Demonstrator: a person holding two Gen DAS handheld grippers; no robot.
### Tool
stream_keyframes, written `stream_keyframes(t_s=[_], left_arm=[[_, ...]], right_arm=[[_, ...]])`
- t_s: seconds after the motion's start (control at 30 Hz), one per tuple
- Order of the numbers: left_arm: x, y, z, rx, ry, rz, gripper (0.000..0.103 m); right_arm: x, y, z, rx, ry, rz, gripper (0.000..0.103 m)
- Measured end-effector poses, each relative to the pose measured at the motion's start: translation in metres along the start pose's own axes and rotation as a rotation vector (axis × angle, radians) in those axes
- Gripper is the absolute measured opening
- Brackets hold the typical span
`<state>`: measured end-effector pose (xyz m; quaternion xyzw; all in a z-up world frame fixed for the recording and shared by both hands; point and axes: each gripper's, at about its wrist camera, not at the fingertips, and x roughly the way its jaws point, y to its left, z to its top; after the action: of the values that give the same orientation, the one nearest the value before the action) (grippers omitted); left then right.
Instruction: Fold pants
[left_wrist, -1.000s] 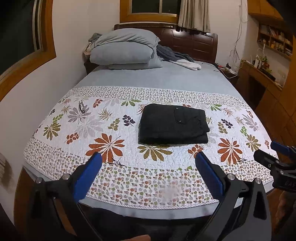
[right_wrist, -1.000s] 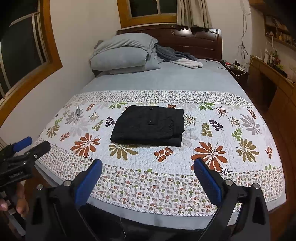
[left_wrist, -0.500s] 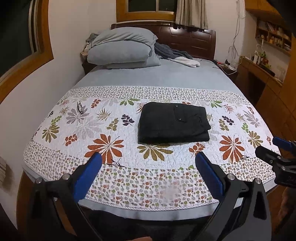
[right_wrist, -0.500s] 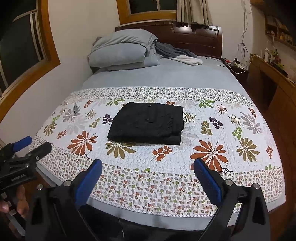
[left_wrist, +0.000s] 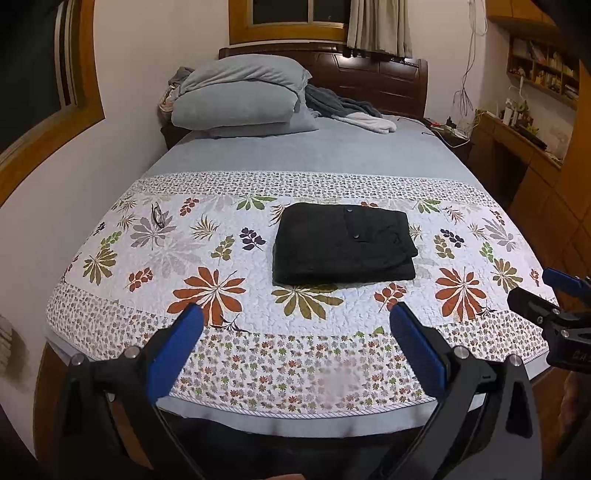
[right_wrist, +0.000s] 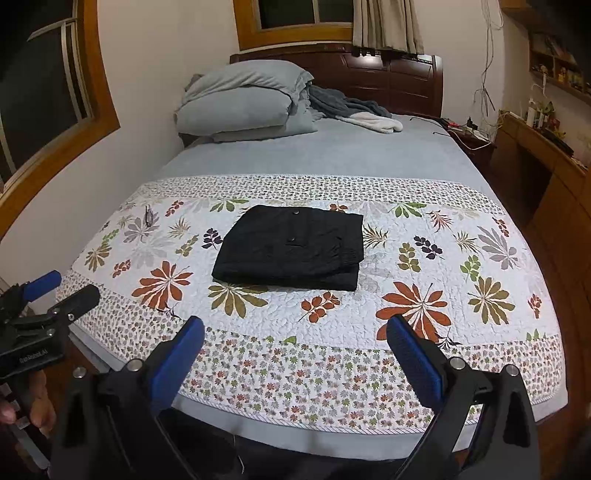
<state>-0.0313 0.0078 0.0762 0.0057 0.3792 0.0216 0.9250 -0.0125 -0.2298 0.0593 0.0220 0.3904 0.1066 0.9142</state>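
Drawn back slightly from the bed (left_wrist: 332, 155) since a second ago, both views, so that the pants (left_wrist: 341, 243) sit a little smaller and further up; pants themselves unshifted.

Pants: black, folded to a compact stacked rectangle, on the flowered quilt (left_wrist: 207, 258) mid-bed; long axis across the bed, left to right; thick folded edge toward the foot of the bed, two snap buttons on top.

Left gripper (left_wrist: 295, 323): jaws wide, nothing held; off the foot of the bed, pants straight ahead and a touch right, well apart.

Right gripper (right_wrist: 295, 334): jaws wide, nothing held; pants ahead, marginally left, well apart.

Nearer hand: neither clearly.

Judgement: fold looks finished; no further grasp evidently called for.

Also present: pillows (left_wrist: 240, 98); glasses (left_wrist: 158, 216) on the quilt's left part.
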Motion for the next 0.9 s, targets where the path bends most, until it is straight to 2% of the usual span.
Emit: stream_keyframes(t_s=[0.63,0.8,0.9], left_arm=[[-0.0024,-0.0041,0.0014,0.015,-0.003,0.002,0.1],[-0.0056,-0.0046,0.0003,0.005,-0.027,0.002,0.1],[-0.0038,-0.0021,-0.0003,-0.011,-0.012,-0.02,0.1]], right_arm=[[-0.0022,0.0027,0.0008,-0.011,-0.002,0.001,0.1],[-0.0016,0.0029,0.0004,-0.01,-0.001,-0.001,0.1],[-0.0015,0.003,-0.001,-0.006,0.001,0.0,0.1]])
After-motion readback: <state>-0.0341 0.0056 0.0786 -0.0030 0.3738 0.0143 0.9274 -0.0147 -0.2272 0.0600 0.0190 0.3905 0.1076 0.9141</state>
